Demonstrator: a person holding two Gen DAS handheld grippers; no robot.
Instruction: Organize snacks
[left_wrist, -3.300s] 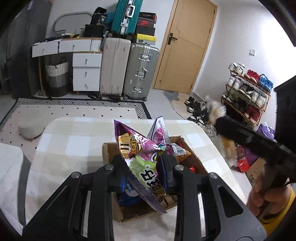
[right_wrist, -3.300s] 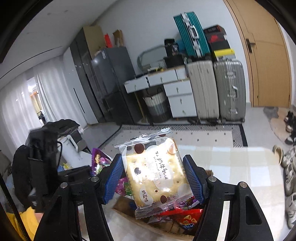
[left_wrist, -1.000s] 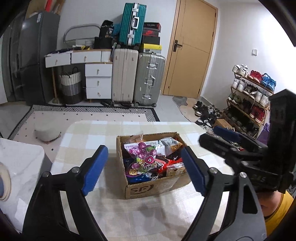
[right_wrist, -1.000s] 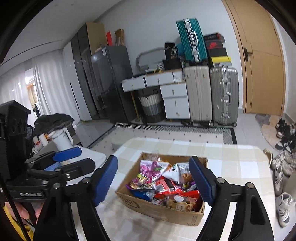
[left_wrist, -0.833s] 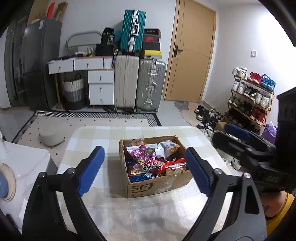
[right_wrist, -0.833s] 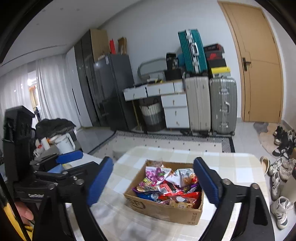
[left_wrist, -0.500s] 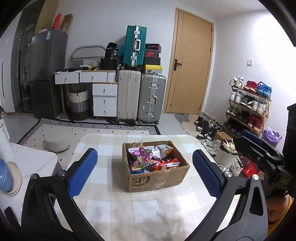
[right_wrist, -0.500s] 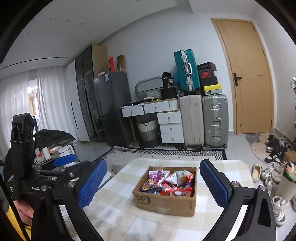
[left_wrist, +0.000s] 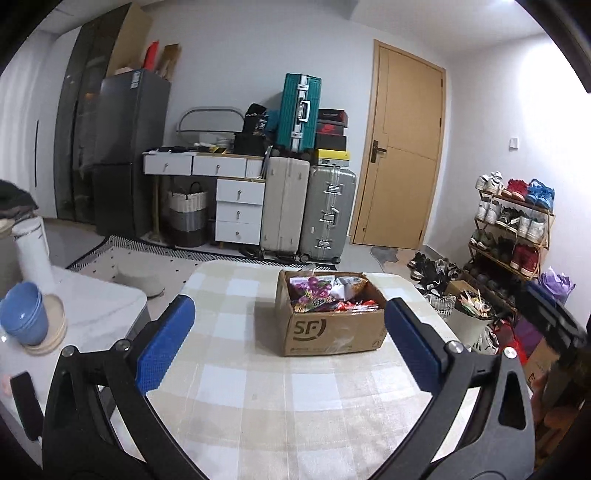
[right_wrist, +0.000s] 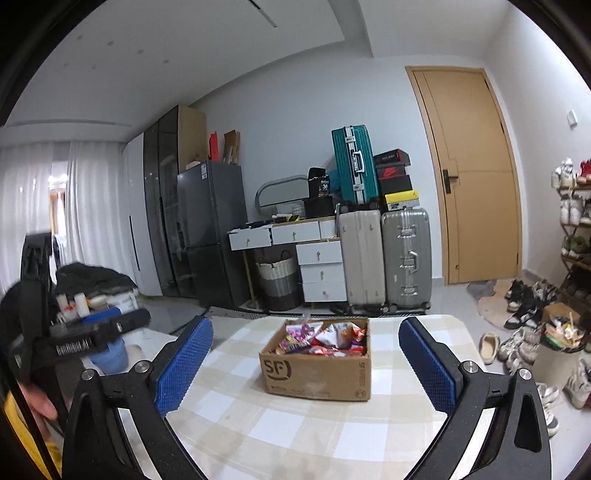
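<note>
Your left gripper (left_wrist: 290, 339) and right gripper (right_wrist: 306, 363) both stand wide, nothing between the blue pads. The snack-filled SF cardboard box (left_wrist: 332, 330) sits on the checked tablecloth (left_wrist: 258, 398), beyond both sets of fingertips and centred between them, apart from every pad.

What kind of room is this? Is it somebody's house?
Probably a home's living or entry room: a shoe rack stands beside the door, suitcases line the wall, and a fridge is nearby.

A lived-in home, likely an entry-cum-living room: a wooden door (left_wrist: 402, 147) at one o'clock, a loaded shoe rack (left_wrist: 513, 225) at three, suitcases (left_wrist: 308, 210) and a white drawer unit (left_wrist: 240, 210) at twelve, a dark fridge (left_wrist: 129, 147) at ten.
</note>
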